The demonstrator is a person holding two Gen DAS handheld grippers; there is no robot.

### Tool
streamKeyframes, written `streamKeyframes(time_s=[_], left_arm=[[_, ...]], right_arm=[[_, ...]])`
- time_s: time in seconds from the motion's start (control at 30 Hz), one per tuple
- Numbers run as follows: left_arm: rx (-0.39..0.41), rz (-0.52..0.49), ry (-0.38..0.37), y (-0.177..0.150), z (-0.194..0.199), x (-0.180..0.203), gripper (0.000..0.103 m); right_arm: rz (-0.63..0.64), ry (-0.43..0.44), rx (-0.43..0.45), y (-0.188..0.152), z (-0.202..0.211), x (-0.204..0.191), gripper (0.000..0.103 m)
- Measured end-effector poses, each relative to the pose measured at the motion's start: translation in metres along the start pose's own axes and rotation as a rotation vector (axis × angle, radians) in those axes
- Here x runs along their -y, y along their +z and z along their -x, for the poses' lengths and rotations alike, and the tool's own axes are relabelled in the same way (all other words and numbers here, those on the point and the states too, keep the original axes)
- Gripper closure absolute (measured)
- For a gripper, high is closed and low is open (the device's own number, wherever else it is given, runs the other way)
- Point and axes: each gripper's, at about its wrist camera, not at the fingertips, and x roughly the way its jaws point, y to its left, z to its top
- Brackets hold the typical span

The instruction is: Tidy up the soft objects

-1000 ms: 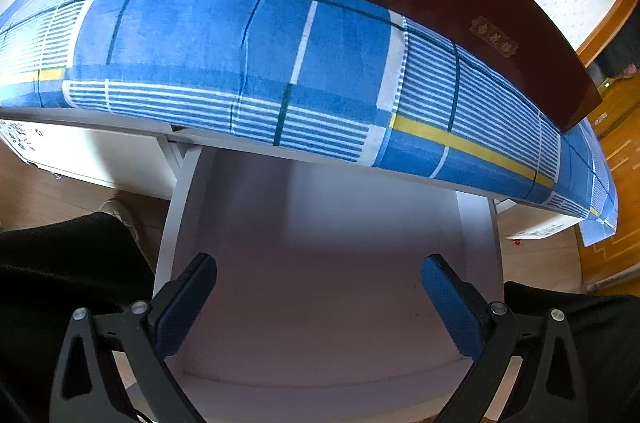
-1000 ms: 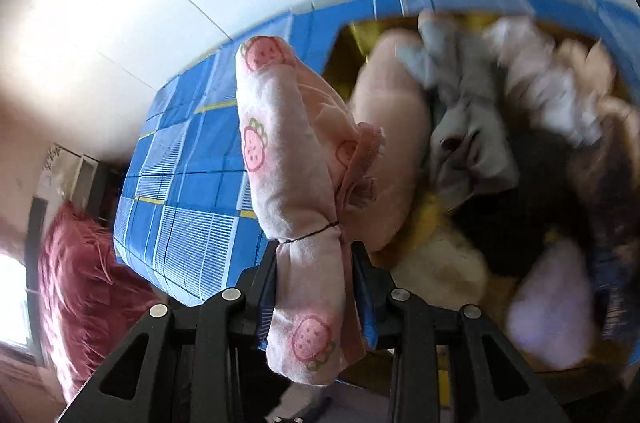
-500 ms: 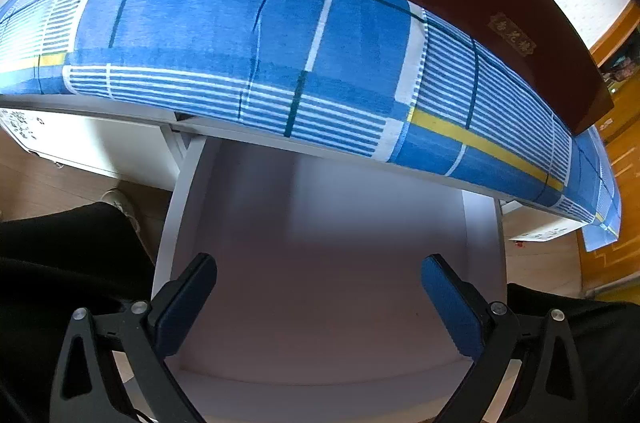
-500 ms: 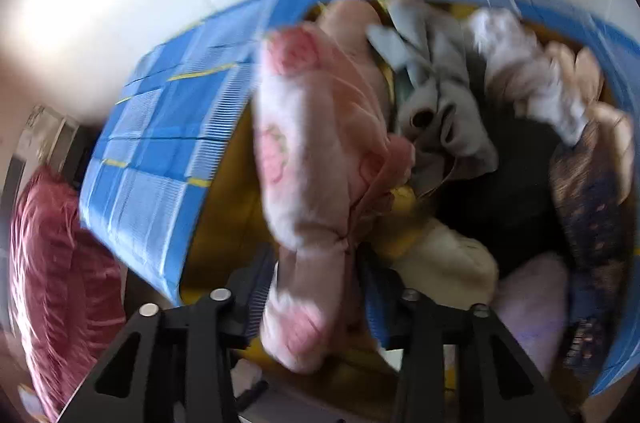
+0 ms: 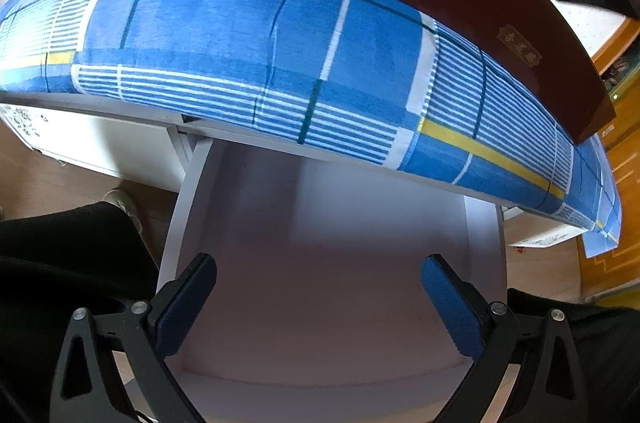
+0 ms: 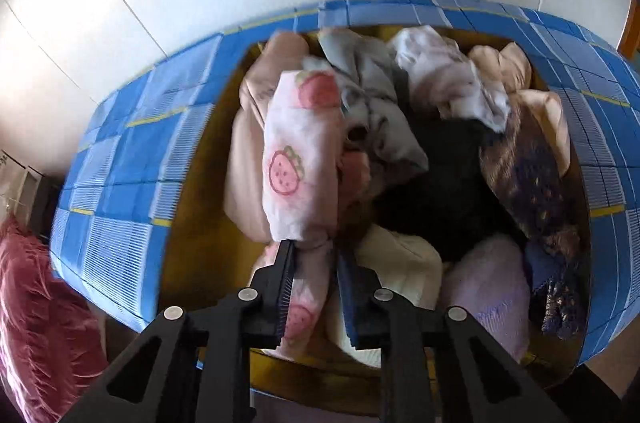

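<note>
Pinching a rolled pink strawberry-print cloth point(image 6: 300, 159), the right tongs point(image 6: 314, 287) have just been closing on it, its lower end partly hidden between the pads. The roll lies over a heap of crumpled soft fabrics point(image 6: 420, 151) in a yellow-lined box point(image 6: 192, 223); blur hides what each piece is. The left tongs point(image 5: 320, 303) stand spread over a smooth white drawer point(image 5: 320, 263), beneath a blue plaid cloth point(image 5: 240, 35) covering the desk.

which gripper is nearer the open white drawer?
Left. The left gripper hangs open right over the white drawer, which looks bare inside. The right gripper is up over the box of clothes on the table, shut on the strawberry-print cloth.
</note>
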Motion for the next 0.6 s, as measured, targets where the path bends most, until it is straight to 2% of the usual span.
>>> streamKeyframes(time_s=[0.1,0.17,0.27,0.43,0.6], left_arm=[[0.004,0.002,-0.001,0.002,0.0,0.0,0.0],[0.016,-0.001,-0.006,0.003,0.002,0.001,0.0],[0.029,-0.01,-0.013,0.004,0.005,0.004,0.0],[0.083,-0.024,-0.061,0.007,0.016,0.012,0.0],[0.163,-0.072,-0.065,0.006,0.034,0.022,0.0]], right_arm=[[0.035,0.107,-0.002,-0.007,0.006,-0.002,0.078],[0.033,0.123,0.045,-0.012,0.02,0.006,0.071],[0.058,0.181,0.13,-0.029,0.05,0.016,0.069],[0.119,0.172,0.256,-0.075,0.092,0.044,0.067],[0.178,0.079,0.383,-0.12,0.125,0.07,0.061]])
